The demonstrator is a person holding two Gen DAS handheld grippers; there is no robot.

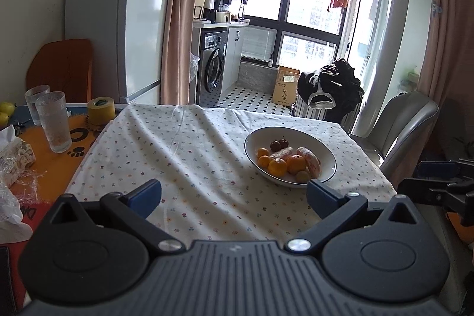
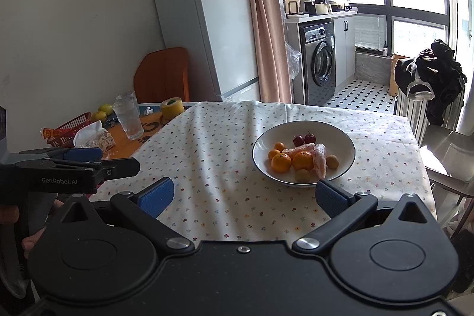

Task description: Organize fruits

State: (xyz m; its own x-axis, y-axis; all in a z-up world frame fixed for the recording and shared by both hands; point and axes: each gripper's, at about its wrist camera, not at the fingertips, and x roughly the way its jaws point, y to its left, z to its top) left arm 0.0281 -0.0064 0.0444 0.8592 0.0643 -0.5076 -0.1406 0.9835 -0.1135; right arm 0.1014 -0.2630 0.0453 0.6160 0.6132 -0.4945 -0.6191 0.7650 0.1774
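Observation:
A white bowl (image 1: 326, 153) (image 2: 346, 141) with a dark rim stands on the flowered tablecloth, right of centre. It holds several small oranges (image 1: 278, 166) (image 2: 280, 162), two dark red fruits (image 1: 275, 144) (image 2: 298, 140), two pinkish wrapped pieces (image 1: 309, 160) (image 2: 319, 157) and small tan round fruits (image 1: 302, 176) (image 2: 331, 161). My left gripper (image 1: 234, 194) hangs open above the near cloth, short of the bowl, nothing between its blue pads. My right gripper (image 2: 246, 194) is open too, its right fingertip (image 2: 328, 193) near the bowl's front rim. The left gripper (image 2: 97, 160) shows from the side at the left of the right wrist view.
At the table's left, on an orange mat, stand stacked glasses (image 1: 54, 120) (image 2: 129, 117), a yellow tape roll (image 1: 100, 108) (image 2: 172, 107), tissues and wrappers (image 1: 14, 150), a red basket (image 2: 69, 129) and yellow-green fruits (image 1: 6, 108) (image 2: 102, 112). A grey chair (image 1: 406, 126) stands at the right edge.

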